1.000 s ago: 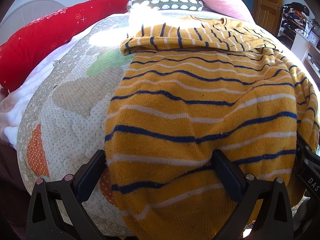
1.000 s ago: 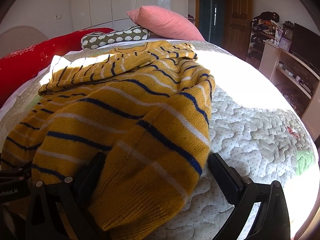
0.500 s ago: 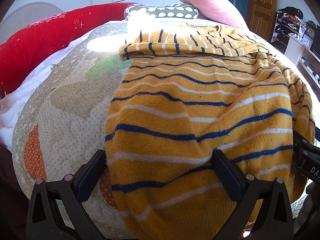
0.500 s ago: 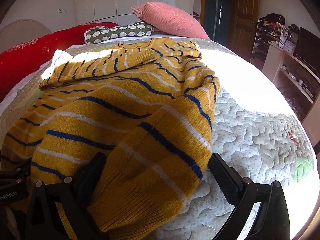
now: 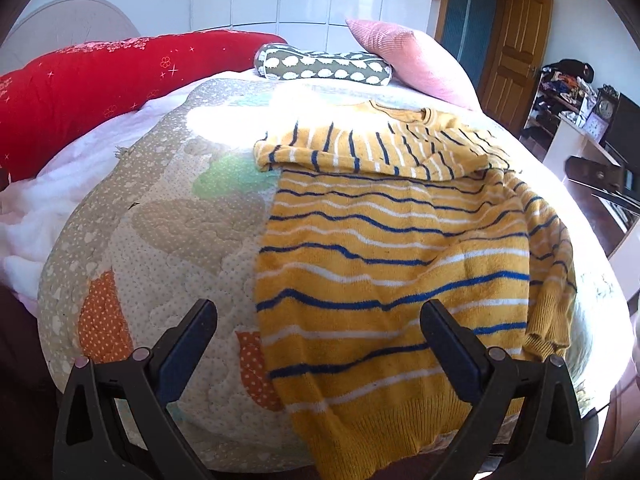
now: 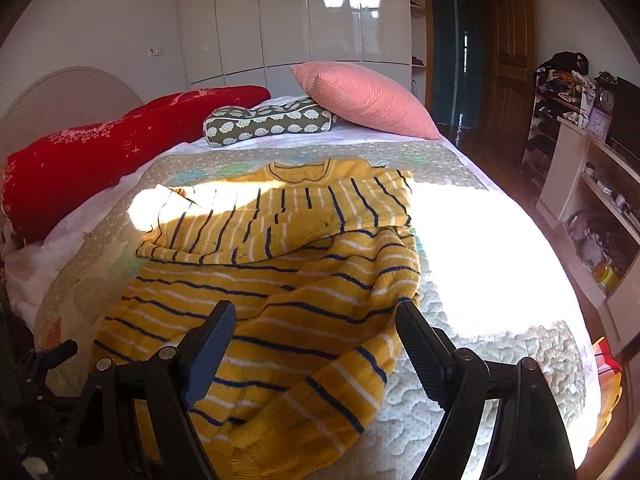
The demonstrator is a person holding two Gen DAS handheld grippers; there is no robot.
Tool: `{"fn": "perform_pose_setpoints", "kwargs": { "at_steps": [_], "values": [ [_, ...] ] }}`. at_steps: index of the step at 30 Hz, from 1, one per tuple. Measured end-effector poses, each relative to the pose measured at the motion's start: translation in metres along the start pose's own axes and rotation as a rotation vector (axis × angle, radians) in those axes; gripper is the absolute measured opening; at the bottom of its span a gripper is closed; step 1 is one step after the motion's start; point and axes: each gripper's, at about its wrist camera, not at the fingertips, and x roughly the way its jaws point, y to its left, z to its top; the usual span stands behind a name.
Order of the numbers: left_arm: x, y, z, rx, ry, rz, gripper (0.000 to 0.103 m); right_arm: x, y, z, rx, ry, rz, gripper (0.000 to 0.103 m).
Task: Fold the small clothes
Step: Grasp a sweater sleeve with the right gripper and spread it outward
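Note:
A yellow sweater (image 5: 380, 240) with blue and white stripes lies flat on the quilted bed cover (image 5: 168, 248). One sleeve (image 5: 360, 152) is folded across its chest, the other sleeve (image 5: 552, 260) lies along its right side. My left gripper (image 5: 316, 312) hovers open above the hem's left part, holding nothing. In the right wrist view the sweater (image 6: 280, 292) lies below my right gripper (image 6: 316, 308). Its jaws are closing in the air, clear of the cloth, with nothing gripped between them.
A red bolster (image 5: 80, 92), a patterned pillow (image 5: 324, 66) and a pink pillow (image 5: 412, 60) line the far side of the bed. Shelves with clutter (image 6: 600, 220) and a wooden door (image 6: 512, 64) stand to the right. Bright sunlight falls on the quilt (image 6: 480, 260).
Both grippers have lifted up and back from the sweater, so more of the bed shows. The right gripper's jaws have narrowed a little. The sweater stays flat.

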Motion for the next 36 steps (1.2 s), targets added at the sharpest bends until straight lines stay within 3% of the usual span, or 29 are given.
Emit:
{"fn": "perform_pose_setpoints", "kwargs": {
  "at_steps": [3, 6, 9, 12, 14, 15, 16, 17, 20, 22, 26, 32, 35, 36],
  "values": [
    [0.000, 0.020, 0.008, -0.059, 0.017, 0.011, 0.102, 0.059, -0.008, 0.037, 0.002, 0.082, 0.041, 0.085],
    [-0.002, 0.042, 0.012, -0.108, 0.012, 0.015, 0.102, 0.123, -0.019, 0.062, 0.067, 0.193, 0.040, 0.076],
    [-0.004, 0.059, 0.014, -0.139, 0.004, 0.017, 0.102, 0.168, -0.026, 0.070, 0.120, 0.277, 0.050, 0.074],
    [-0.003, 0.073, 0.013, -0.163, 0.006, 0.012, 0.102, 0.202, -0.023, 0.067, 0.087, 0.362, -0.019, 0.071],
    [-0.004, 0.079, 0.012, -0.171, 0.000, 0.015, 0.102, 0.203, -0.018, 0.067, 0.061, 0.359, -0.056, 0.044],
    [-0.006, 0.081, 0.012, -0.172, -0.005, 0.019, 0.102, 0.196, -0.014, 0.070, 0.060, 0.339, -0.048, 0.015],
    [-0.008, 0.082, 0.011, -0.171, -0.011, 0.023, 0.102, 0.186, -0.008, 0.074, 0.056, 0.311, -0.028, 0.009],
    [-0.009, 0.083, 0.010, -0.168, -0.016, 0.025, 0.102, 0.177, 0.001, 0.079, 0.053, 0.285, 0.013, 0.005],
    [-0.011, 0.083, 0.008, -0.159, -0.024, 0.022, 0.102, 0.150, 0.045, 0.094, -0.016, 0.218, 0.087, 0.005],
    [-0.011, 0.082, 0.007, -0.162, -0.018, 0.014, 0.102, 0.139, 0.085, 0.102, -0.051, 0.203, 0.186, 0.005],
    [-0.015, 0.078, 0.006, -0.153, -0.024, 0.009, 0.102, 0.127, 0.179, 0.106, -0.127, 0.227, 0.443, 0.005],
    [-0.017, 0.081, 0.002, -0.163, -0.012, 0.012, 0.102, 0.100, 0.318, 0.081, -0.252, 0.320, 0.854, 0.006],
    [-0.017, 0.085, 0.000, -0.173, -0.004, 0.014, 0.102, 0.080, 0.353, 0.073, -0.342, 0.322, 0.938, 0.011],
    [-0.017, 0.087, -0.001, -0.177, -0.003, 0.014, 0.102, 0.074, 0.353, 0.073, -0.355, 0.304, 0.933, 0.020]
  ]
}}
